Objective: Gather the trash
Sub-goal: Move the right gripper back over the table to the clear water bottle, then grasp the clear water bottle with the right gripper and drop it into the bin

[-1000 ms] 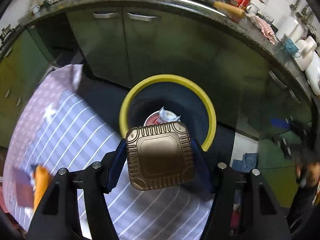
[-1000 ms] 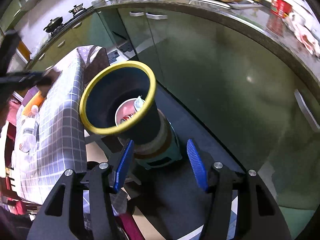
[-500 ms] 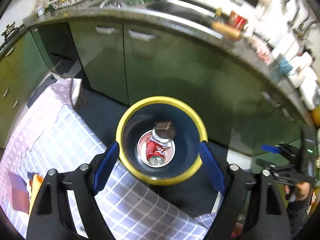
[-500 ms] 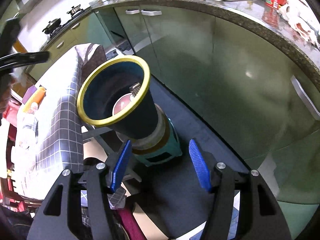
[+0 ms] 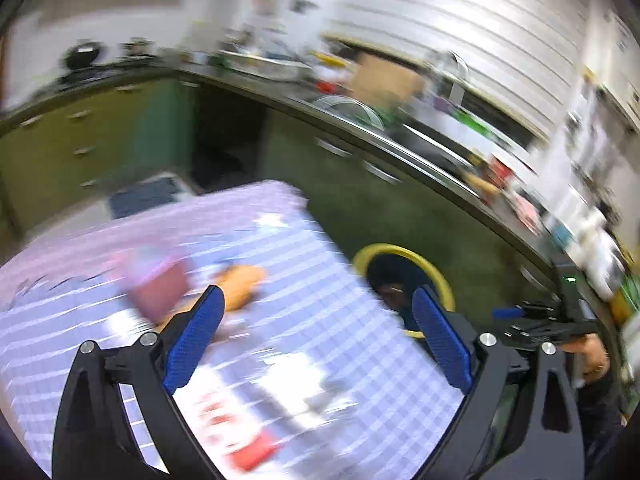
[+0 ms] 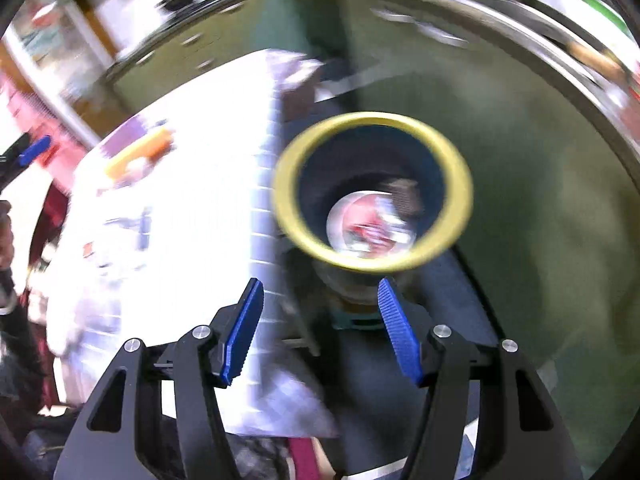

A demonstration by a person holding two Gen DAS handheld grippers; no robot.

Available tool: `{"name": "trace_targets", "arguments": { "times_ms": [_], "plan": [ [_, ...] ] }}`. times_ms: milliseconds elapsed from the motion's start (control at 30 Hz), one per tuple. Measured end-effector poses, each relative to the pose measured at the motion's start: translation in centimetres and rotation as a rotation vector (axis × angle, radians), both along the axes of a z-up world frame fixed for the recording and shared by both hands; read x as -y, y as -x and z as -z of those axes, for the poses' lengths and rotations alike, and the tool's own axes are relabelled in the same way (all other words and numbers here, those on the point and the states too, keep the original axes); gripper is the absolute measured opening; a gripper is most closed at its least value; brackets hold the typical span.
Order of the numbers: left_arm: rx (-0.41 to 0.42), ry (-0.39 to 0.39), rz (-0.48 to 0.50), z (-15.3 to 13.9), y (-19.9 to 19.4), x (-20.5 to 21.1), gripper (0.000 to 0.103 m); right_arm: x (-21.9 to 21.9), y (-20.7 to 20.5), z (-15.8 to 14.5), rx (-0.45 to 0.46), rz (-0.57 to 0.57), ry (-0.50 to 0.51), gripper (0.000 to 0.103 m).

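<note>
My left gripper [image 5: 316, 320] hangs over the checked tablecloth [image 5: 340, 332], its jaws opening wide with nothing between them. Blurred litter lies on the cloth: an orange item [image 5: 240, 284], a pink packet [image 5: 160, 284] and a white-and-red wrapper [image 5: 228, 420]. The yellow-rimmed dark bin [image 5: 404, 272] stands off the table's right edge. In the right wrist view my right gripper [image 6: 320, 320] is open and empty just in front of the bin [image 6: 372, 188], whose bottom holds a red can and a brown tray [image 6: 376, 220].
Green cabinets [image 5: 400, 216] under a cluttered counter [image 5: 400, 120] curve behind the table and bin. A person's hand [image 5: 592, 352] holds the other gripper at the right. The tablecloth [image 6: 180, 220] is overexposed in the right wrist view, with an orange item [image 6: 140, 152] on it.
The left gripper let the brown tray fall into the bin, opened wider and swung left over the table. The right gripper moved so the bin is now nearly below it.
</note>
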State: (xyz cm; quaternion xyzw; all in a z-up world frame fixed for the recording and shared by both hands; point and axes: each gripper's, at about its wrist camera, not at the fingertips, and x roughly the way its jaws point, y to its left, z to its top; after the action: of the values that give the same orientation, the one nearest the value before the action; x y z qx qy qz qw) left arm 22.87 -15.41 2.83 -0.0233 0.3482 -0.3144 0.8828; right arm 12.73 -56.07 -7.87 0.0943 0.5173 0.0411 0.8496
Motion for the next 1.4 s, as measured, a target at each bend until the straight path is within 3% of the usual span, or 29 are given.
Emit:
{"name": "trace_targets", "arguments": {
  "times_ms": [267, 500, 900, 1400],
  "plan": [
    [0.084, 0.015, -0.29, 3.8, -0.4, -13.0, 0.092, -14.8, -8.5, -1.4, -0.134, -0.297, -0.062, 0.063],
    [0.097, 0.005, -0.373, 6.3, -1.4, -16.5, 0.092, -23.1, -14.4, 1.1, -0.285, -0.367, -0.022, 0.066],
    [0.074, -0.004, -0.364, 7.8, -1.2, -16.6, 0.092, -27.5, -18.2, 6.2, -0.404, -0.356, 0.096, 0.066],
    [0.059, -0.021, -0.345, 8.4, -1.2, -15.9, 0.092, -28.5, -18.0, 8.0, -0.426, -0.384, 0.202, 0.065]
  ]
}}
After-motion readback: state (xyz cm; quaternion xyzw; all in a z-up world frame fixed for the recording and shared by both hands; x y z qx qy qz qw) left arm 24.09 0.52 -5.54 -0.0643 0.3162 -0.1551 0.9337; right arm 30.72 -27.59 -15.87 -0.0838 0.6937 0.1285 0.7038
